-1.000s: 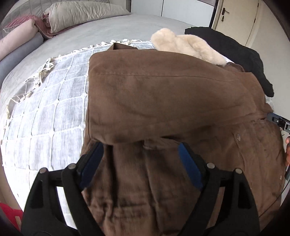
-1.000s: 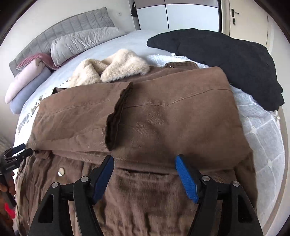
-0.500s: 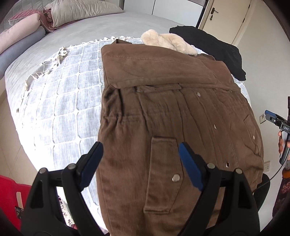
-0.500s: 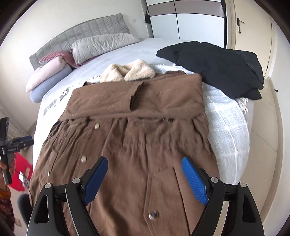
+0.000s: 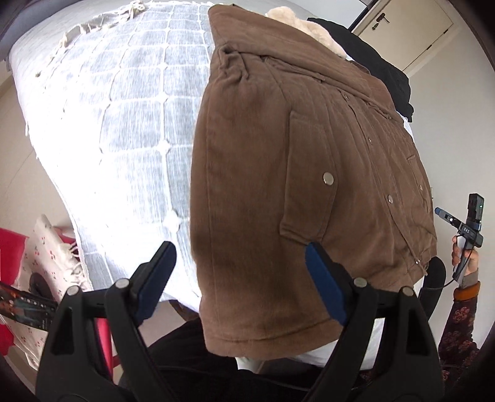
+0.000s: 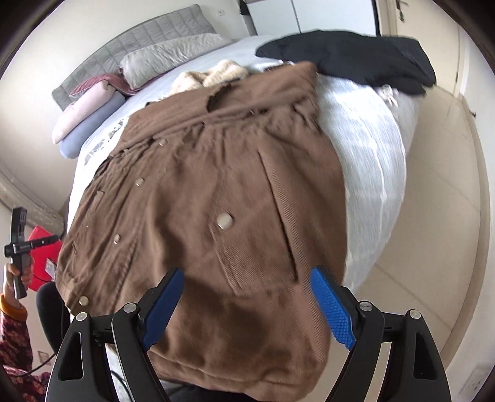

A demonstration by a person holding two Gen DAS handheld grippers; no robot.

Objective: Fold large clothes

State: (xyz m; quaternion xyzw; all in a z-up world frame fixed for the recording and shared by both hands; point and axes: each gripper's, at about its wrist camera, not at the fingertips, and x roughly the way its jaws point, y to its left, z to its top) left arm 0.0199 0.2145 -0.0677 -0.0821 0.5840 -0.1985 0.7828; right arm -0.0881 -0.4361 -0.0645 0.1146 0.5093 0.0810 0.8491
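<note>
A large brown coat [image 5: 278, 160] with metal snaps and a cream fleece collar [image 5: 297, 21] lies on the bed; its hem hangs over the near edge. It also shows in the right wrist view [image 6: 216, 191], sleeves folded across the chest. My left gripper [image 5: 239, 281] is open, hovering above the hem's left corner, holding nothing. My right gripper [image 6: 247, 304] is open above the hem's right side, holding nothing. Each gripper shows in the other's view, the right [image 5: 464, 228] and the left [image 6: 21, 244].
A white checked blanket [image 5: 123, 123] covers the bed. A black garment [image 6: 355, 52] lies at the far right corner. Pillows [image 6: 164, 58] and rolled covers [image 6: 89, 105] sit by the headboard. A red item [image 5: 12, 247] stands on the floor at left.
Both grippers have pulled back from the folded sleeves down the coat to its hem at the bed's near edge. Both stay open and empty.
</note>
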